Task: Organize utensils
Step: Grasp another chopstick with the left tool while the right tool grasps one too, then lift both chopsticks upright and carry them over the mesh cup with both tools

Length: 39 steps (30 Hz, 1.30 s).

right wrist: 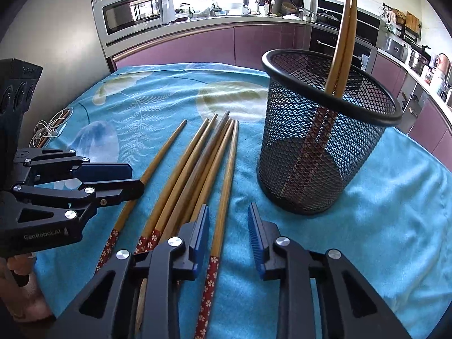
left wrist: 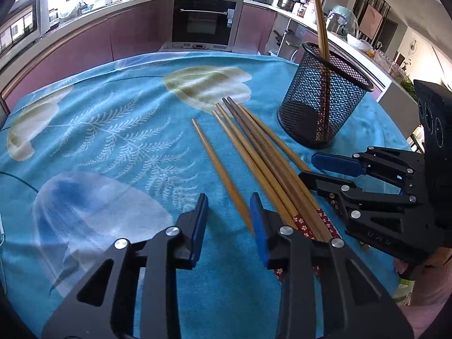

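Several wooden chopsticks (left wrist: 254, 152) with red flowered handles lie side by side on the blue cloth; they also show in the right wrist view (right wrist: 197, 163). A black mesh holder (left wrist: 322, 99) stands upright behind them with two chopsticks (left wrist: 320, 19) in it; the holder (right wrist: 325, 141) shows in the right wrist view too. My left gripper (left wrist: 228, 212) is open and empty, with the leftmost chopstick (left wrist: 223, 175) between its fingers. My right gripper (right wrist: 228, 226) is open and empty over the rightmost chopstick (right wrist: 223, 197). Each gripper shows in the other's view: the right (left wrist: 308, 166), the left (right wrist: 135, 178).
The table is covered by a blue cloth (left wrist: 113, 141) with leaf prints. A white cable (right wrist: 48, 130) lies at the table's left edge. Purple kitchen cabinets, an oven (left wrist: 203, 19) and a microwave (right wrist: 132, 11) stand behind the table.
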{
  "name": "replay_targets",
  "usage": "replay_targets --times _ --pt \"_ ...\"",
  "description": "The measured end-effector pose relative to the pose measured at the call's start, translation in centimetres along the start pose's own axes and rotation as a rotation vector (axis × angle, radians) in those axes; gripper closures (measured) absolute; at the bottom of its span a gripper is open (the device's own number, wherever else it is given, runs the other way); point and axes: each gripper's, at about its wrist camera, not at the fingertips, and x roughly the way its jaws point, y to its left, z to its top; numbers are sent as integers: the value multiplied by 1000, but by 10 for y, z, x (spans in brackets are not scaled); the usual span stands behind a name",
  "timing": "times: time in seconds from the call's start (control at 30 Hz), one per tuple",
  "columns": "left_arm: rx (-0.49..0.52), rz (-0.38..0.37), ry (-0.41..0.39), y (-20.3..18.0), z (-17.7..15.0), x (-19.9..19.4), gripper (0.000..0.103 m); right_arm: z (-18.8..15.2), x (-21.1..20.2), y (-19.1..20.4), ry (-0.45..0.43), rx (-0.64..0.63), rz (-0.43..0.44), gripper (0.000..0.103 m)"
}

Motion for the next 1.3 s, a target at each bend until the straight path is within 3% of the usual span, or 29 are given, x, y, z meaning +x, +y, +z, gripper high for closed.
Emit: replay_targets --times 0.13,0.33,0.43,0.8,1.03,1.3 --pt "-10 -6 4 4 6 4 72 3 2 0 0 7 4 83" --pt "-17 18 1 3 11 9 80 6 4 -4 -1 44 38 96" --pt "-37 12 -2 5 12 10 89 5 4 -5 -5 53 42 96" --pt "-75 7 -20 8 7 5 95 3 -10 -9 -35 86 81 98" --pt "-74 -38 -44 9 7 -9 95 4 -26 -9 -69 92 137 98" --pt "-82 -152 -80 10 13 -31 95 4 -46 -10 -117 102 216 98"
